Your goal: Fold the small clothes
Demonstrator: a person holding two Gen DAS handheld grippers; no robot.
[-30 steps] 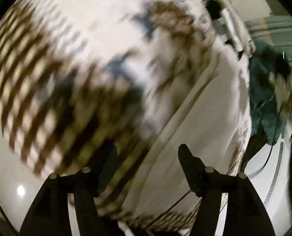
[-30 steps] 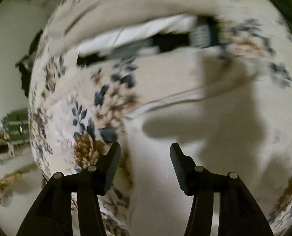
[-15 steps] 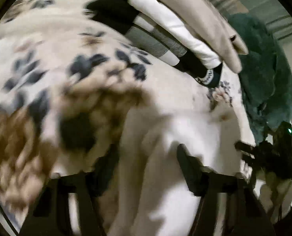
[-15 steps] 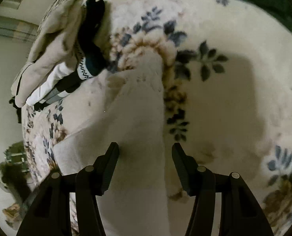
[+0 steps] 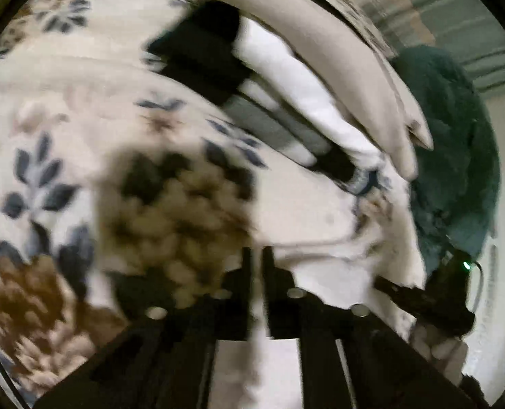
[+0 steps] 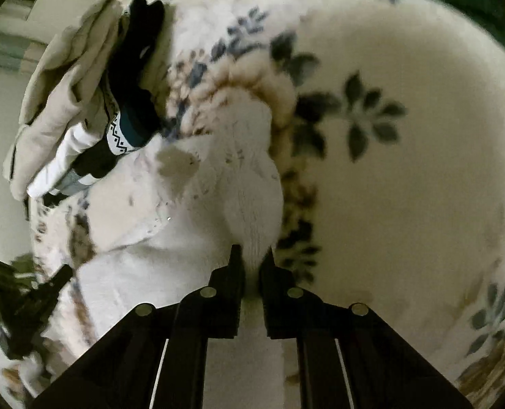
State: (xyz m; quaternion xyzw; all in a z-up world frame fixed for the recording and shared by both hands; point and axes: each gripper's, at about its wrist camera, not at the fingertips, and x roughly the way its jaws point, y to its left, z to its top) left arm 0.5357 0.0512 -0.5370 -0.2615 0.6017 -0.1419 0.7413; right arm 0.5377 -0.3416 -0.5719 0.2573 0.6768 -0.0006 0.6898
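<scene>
A white knitted sock (image 6: 249,187) lies on a floral blanket (image 6: 405,170). My right gripper (image 6: 251,255) is shut on one end of the sock. My left gripper (image 5: 257,255) is shut on the sock's other end (image 5: 306,225); that view is blurred. The left gripper shows at the left edge of the right wrist view (image 6: 31,303), and the right gripper at the right of the left wrist view (image 5: 419,300).
A pile of small clothes lies beyond the sock: beige cloth (image 6: 58,102), a white piece (image 6: 65,160) and a black patterned sock (image 6: 133,102). A dark green blanket (image 5: 456,156) lies at the bed's edge.
Both grippers were open above the sock half a second ago. Now both have closed on its ends. Both views have moved closer to the sock.
</scene>
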